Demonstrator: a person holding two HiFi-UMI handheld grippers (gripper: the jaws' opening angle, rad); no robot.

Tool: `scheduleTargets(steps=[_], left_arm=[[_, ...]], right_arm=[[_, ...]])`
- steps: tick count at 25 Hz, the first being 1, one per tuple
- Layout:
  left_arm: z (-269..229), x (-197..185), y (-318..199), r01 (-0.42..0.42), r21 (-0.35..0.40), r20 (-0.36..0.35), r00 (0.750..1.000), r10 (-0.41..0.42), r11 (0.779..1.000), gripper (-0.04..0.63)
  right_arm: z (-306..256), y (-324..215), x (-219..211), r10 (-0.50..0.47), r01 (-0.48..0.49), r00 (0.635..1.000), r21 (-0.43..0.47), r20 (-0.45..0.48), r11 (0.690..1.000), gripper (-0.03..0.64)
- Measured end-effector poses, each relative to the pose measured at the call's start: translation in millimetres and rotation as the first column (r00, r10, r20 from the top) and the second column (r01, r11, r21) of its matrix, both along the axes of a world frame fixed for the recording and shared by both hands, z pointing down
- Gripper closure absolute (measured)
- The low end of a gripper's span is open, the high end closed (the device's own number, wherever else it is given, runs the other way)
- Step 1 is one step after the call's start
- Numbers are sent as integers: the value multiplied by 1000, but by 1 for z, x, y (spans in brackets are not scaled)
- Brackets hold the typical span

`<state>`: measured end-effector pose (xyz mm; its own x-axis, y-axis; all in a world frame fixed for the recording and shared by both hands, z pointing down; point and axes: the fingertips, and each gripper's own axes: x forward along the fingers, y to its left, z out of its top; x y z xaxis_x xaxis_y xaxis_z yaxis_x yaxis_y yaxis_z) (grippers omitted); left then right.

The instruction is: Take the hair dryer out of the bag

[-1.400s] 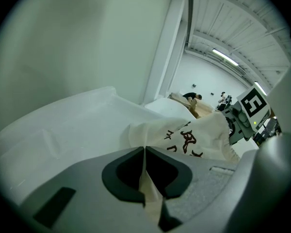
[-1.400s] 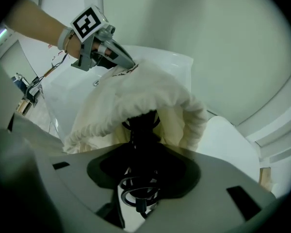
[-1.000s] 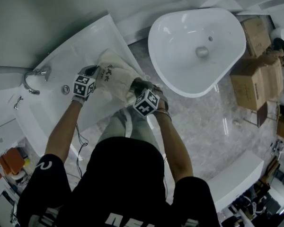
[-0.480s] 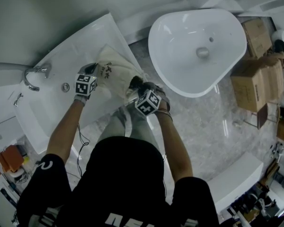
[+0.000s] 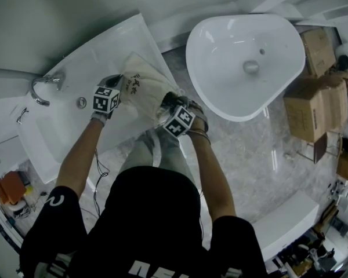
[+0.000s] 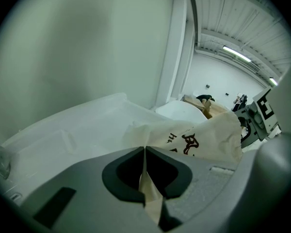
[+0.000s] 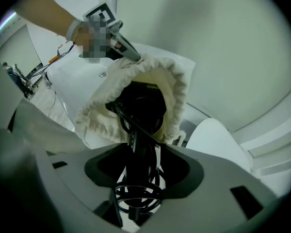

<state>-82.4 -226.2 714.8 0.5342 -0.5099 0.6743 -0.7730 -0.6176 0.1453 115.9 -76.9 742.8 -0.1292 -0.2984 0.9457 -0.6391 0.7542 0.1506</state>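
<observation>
hair dryer in bag pinched by left hand-held gripper, right hand-held gripper just opened round dryer.

shirt: black, short sleeves, white print on left sleeve and lower back
trousers: light grey
left gripper: grey shell, black jaw recess
right gripper: same build
marker cubes: black-and-white squares, behind each claw
cable: thin, black, trailing behind left claw
</observation>
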Motion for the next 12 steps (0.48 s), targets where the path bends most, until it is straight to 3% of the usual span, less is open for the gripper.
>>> scheduleTargets(steps=[7,12], left_arm=[[4,-2,-3,11,-24,-9,1000,-11,1000,594],[4,-5,-3,20,-24,-6,1000,-21,1000,594]], right_arm=[[18,2,-6,-82,83,997,-121,11,989,428],[16,7,-11,-78,87,995,-140,67,986,449]])
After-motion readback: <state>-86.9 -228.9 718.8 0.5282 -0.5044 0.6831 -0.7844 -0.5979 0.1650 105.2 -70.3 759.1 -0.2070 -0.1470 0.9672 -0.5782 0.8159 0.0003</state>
